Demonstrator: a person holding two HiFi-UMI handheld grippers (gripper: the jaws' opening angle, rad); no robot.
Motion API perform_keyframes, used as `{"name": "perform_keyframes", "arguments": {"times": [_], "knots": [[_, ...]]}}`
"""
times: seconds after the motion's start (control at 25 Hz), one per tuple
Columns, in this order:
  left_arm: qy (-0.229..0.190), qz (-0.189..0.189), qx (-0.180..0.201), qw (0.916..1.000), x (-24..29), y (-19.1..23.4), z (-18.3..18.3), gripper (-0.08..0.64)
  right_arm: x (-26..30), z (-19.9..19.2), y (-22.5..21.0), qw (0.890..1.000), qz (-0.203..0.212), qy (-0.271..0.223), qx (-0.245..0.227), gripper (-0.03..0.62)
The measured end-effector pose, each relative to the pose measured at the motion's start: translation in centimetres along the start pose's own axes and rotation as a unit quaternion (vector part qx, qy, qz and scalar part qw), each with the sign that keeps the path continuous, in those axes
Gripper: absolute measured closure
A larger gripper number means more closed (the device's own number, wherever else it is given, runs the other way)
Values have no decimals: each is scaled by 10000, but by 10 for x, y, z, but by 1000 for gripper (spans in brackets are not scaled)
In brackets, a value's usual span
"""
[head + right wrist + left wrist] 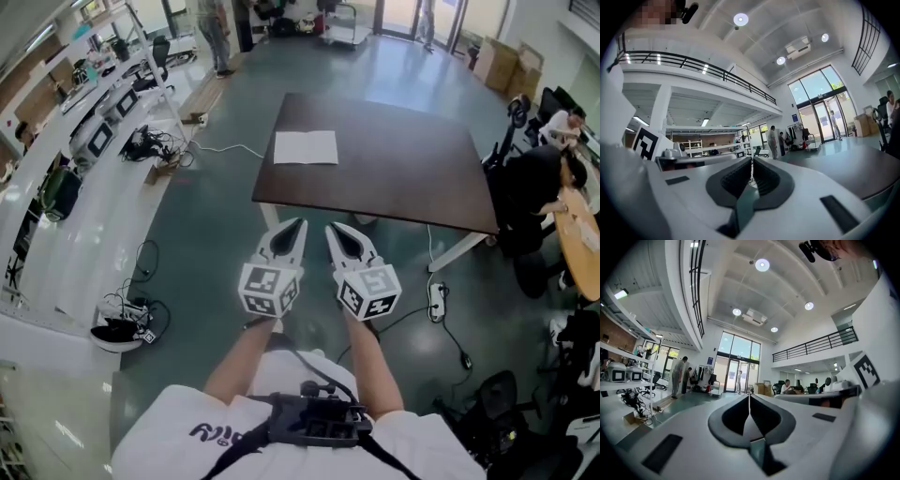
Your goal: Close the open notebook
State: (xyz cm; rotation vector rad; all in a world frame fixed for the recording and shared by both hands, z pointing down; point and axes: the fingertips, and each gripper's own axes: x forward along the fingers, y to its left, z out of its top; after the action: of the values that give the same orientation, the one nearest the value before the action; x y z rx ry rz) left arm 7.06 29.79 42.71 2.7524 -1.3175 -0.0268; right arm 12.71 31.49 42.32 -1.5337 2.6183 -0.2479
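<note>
Lying open and flat on the dark table (403, 173), the notebook (306, 147) shows its white pages upward. It sits toward the table's far left part in the head view, close to the left edge. Its long axis runs left to right across that view, roughly parallel to the table's far edge. The spine line is too faint to make out.

Both grippers are held well short of the table, over the grey-green floor (206, 244) and well apart from the notebook.

The left gripper (294, 232) and right gripper (337, 234) sit side by side, near each other, with their tips pointing forward toward the table's near edge. Each marker cube (272, 289) faces up toward the head camera. Bare forearms (246, 354) extend from the body and converge slightly.

Left gripper (749, 398): jaws brought together, tips meeting, nothing between them.

Right gripper (751, 161): jaws brought together, only a thin slit between the pads, nothing held.

Both gripper views look level across the hall, toward glass doors (732, 376) and standing people.

A seated person (536, 187) is beside the table's right edge, and a power strip (436, 300) lies on the floor
</note>
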Motion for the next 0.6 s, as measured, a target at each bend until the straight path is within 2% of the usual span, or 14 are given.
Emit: {"name": "perform_keyframes", "arguments": {"times": [0.28, 0.6], "knots": [[26, -189, -30, 9998, 25, 2, -6, 551, 9, -1, -26, 9998, -195, -6, 22, 588], [-40, -223, 102, 9997, 87, 71, -7, 551, 90, -7, -58, 9994, -335, 58, -54, 588]]}}
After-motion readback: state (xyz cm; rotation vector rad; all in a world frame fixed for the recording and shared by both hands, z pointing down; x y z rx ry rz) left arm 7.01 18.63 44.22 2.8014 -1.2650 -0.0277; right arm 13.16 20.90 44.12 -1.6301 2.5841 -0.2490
